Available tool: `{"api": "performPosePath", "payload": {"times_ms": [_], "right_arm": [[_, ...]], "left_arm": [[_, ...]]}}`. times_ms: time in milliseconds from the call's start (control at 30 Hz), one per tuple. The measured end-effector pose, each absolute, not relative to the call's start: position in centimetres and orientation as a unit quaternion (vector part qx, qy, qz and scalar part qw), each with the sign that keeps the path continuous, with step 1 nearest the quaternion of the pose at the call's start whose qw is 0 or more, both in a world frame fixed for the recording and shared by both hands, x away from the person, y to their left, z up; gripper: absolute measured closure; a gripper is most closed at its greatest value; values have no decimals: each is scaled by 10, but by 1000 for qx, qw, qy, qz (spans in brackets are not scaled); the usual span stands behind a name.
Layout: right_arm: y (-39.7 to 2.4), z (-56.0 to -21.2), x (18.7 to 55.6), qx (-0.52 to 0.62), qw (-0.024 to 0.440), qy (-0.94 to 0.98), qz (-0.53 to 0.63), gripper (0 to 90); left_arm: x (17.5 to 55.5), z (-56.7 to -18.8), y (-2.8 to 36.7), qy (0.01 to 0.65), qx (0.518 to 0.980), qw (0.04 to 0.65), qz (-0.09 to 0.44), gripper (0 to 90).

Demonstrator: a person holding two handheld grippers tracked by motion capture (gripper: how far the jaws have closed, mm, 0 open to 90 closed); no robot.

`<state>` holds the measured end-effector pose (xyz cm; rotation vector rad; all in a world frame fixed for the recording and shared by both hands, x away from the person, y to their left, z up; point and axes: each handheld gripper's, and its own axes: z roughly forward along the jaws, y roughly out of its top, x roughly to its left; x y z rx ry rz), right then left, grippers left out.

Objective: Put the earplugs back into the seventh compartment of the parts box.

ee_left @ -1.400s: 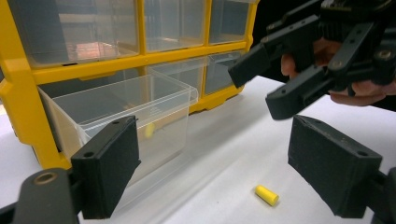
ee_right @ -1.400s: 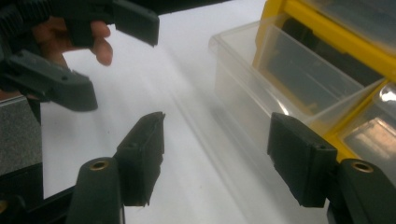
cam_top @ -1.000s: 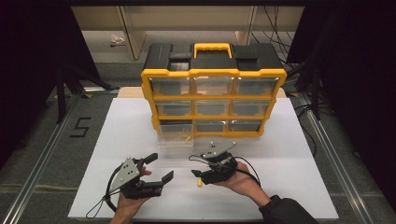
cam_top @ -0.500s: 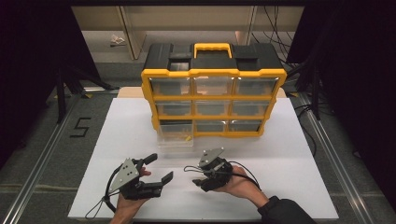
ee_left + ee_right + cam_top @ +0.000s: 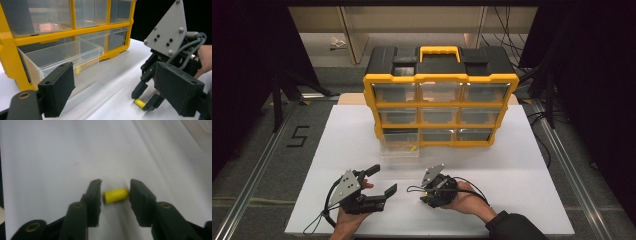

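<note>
One yellow plug (image 5: 115,195) in front of organizer (image 5: 441,107); right gripper (image 5: 115,195) jaws just closing, clamped on it; left gripper (image 5: 379,181) spread apart.

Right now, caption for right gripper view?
Right gripper closing end-on around a small yellow plug lying on the white table.

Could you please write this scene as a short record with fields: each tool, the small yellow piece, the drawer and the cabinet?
right tool: points down at the table, jaws have just been closing around the yellow piece; both pads look in contact with it
yellow piece: short cylinder, lying on the white table
left tool: open, holds nothing
clear drawer: pulled out of the bottom row; something small and yellow inside
cabinet: yellow frame, black top, other drawers closed
</note>
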<state>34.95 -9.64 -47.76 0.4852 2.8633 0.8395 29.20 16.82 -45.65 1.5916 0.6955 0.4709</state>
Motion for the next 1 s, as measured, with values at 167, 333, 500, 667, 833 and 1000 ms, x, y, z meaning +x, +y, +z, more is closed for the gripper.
{"api": "performPosePath", "payload": {"times_ms": [167, 333, 500, 667, 833, 1000], "right_arm": [[-97, -478, 350, 156, 50, 945, 282, 699], [-99, -474, 351, 161, 45, 941, 294, 703], [-104, -463, 354, 169, 57, 931, 318, 702], [-109, -456, 355, 180, 61, 924, 331, 701], [-113, -450, 358, 181, 73, 917, 349, 700], [-116, -439, 358, 183, 84, 907, 370, 700]], "left_arm": [[292, -457, 168, 303, 693, 622, 205, 164], [292, -457, 169, 303, 693, 621, 205, 164], [292, -457, 169, 303, 693, 621, 205, 164], [292, -457, 168, 303, 694, 620, 205, 164], [292, -457, 169, 305, 692, 621, 206, 164], [292, -457, 169, 305, 691, 623, 204, 164]]}}
